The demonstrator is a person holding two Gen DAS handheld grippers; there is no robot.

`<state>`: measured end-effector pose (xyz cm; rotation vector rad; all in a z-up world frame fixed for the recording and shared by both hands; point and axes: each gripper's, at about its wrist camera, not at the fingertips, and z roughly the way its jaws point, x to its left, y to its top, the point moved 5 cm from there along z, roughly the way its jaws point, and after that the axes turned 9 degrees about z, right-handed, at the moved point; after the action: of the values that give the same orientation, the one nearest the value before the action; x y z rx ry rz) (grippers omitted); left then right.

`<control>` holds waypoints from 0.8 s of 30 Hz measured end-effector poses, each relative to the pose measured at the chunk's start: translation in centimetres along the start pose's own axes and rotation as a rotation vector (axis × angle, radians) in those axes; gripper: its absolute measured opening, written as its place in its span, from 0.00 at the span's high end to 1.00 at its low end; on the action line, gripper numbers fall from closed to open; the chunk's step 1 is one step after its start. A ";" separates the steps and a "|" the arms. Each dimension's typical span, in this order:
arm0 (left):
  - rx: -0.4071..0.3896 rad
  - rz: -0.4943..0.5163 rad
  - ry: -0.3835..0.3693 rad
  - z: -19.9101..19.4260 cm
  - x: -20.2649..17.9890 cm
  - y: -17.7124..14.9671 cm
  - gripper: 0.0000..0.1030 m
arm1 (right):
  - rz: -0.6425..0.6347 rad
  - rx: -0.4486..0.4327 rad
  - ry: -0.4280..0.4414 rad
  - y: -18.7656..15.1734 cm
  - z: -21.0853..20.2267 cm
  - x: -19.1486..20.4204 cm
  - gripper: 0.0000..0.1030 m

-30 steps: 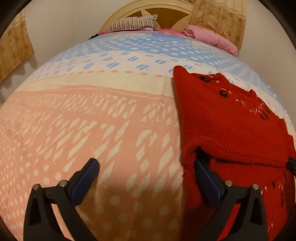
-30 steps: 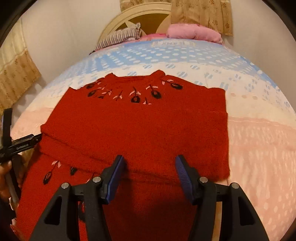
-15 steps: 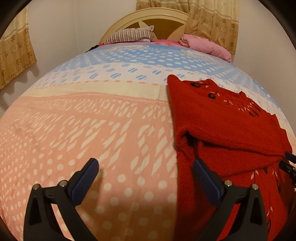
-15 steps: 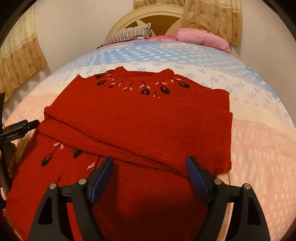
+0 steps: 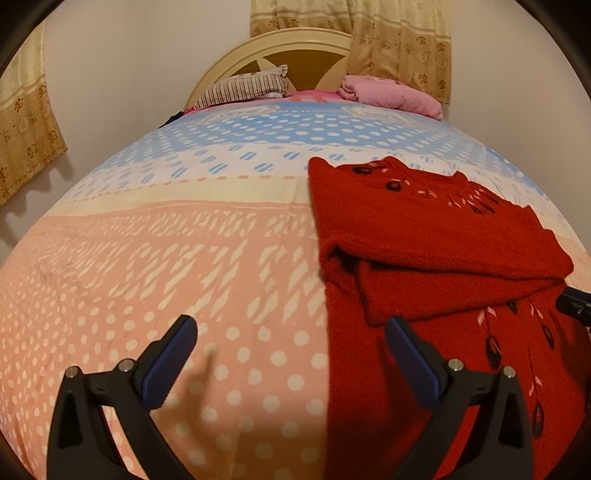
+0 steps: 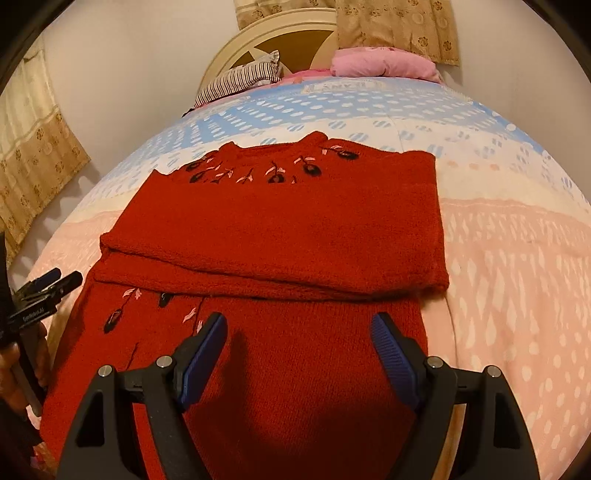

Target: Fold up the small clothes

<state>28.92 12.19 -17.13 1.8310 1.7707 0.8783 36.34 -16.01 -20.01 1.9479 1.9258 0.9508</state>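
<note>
A bed with a patterned spread fills both views, peach with pale dots and dashes at the bottom of the frame, then a cream band, then blue toward the top. In the left wrist view the left tool sits at the bottom edge with its blue-padded jaws spread wide and nothing between them; its left finger lies over bare bedspread and its right finger over the left border of the red sweater, which occupies the right half of that frame. In the right wrist view the right tool is likewise wide apart and holds nothing, both fingers above the lower, single-layer part of the sweater at bottom centre. Just above them a folded-over layer crosses the garment from left to right, its lower edge forming a thick ridge. Farther up, black and pink embroidery runs along the neckline. The other tool shows at the left edge of this frame, beside the sweater's left side. At the top of the frame lie a striped pillow and a pink pillow against a cream headboard, with patterned curtains behind.
</note>
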 end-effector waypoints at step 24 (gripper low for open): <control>-0.003 0.054 -0.112 -6.8 -1.6 -5.6 0.00 | -0.072 0.000 -0.026 -5.8 -4.2 1.1 0.21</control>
<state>20.17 10.28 -16.48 1.8958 1.6583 0.7814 29.06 -15.55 -19.94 1.8684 1.9670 0.9023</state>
